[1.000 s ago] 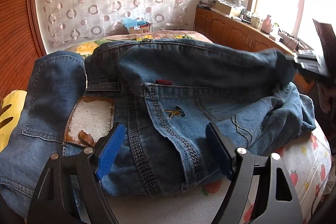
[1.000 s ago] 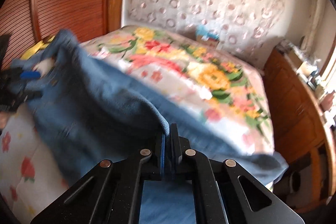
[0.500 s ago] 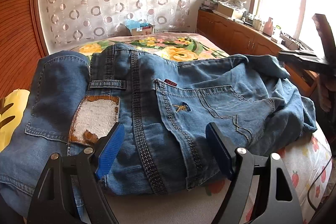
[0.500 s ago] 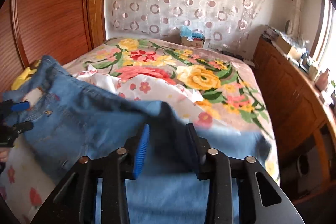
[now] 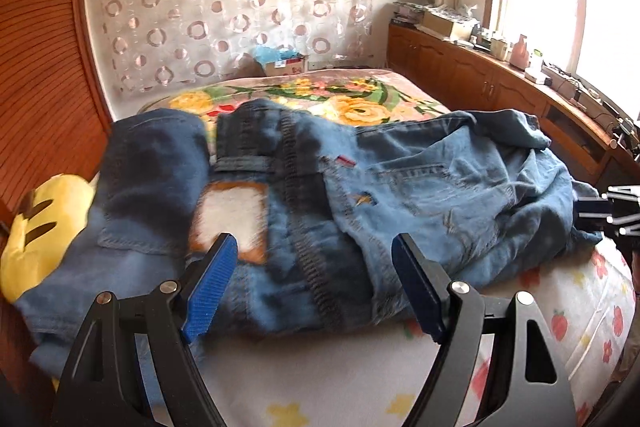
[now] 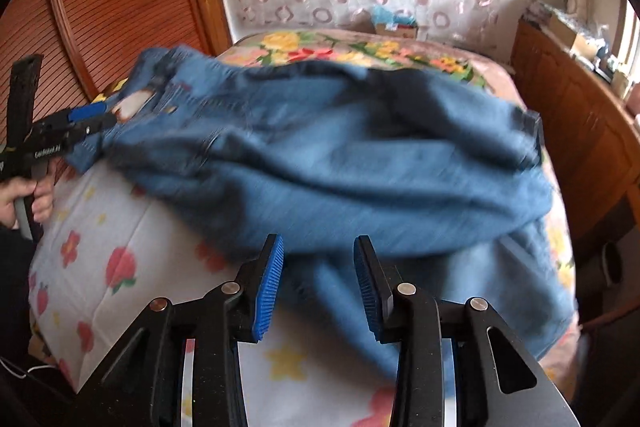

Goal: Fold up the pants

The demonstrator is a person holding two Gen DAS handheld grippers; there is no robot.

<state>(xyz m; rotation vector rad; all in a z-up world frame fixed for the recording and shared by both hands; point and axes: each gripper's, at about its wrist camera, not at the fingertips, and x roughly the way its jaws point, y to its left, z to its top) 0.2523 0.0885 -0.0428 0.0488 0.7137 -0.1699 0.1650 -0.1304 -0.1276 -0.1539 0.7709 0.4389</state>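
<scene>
Blue denim pants (image 5: 360, 195) lie folded over in a loose heap across the bed, waistband and white label patch (image 5: 230, 215) toward the left. In the right wrist view the pants (image 6: 340, 163) are blurred. My left gripper (image 5: 312, 283) is open and empty, just in front of the waist end. My right gripper (image 6: 318, 283) is open and empty at the near edge of the leg end. The right gripper also shows at the right edge of the left wrist view (image 5: 600, 213). The left gripper shows at the left of the right wrist view (image 6: 86, 119).
The bed has a white sheet with strawberry print (image 5: 560, 315) and a floral blanket (image 5: 320, 99) behind. A yellow plush (image 5: 36, 231) sits at the left by the wooden headboard. Wooden cabinets (image 5: 500, 87) run along the right under the window.
My right gripper let go of the pant leg, opened and drew back. The leg fell onto the heap. My left gripper pulled back slightly, still open.
</scene>
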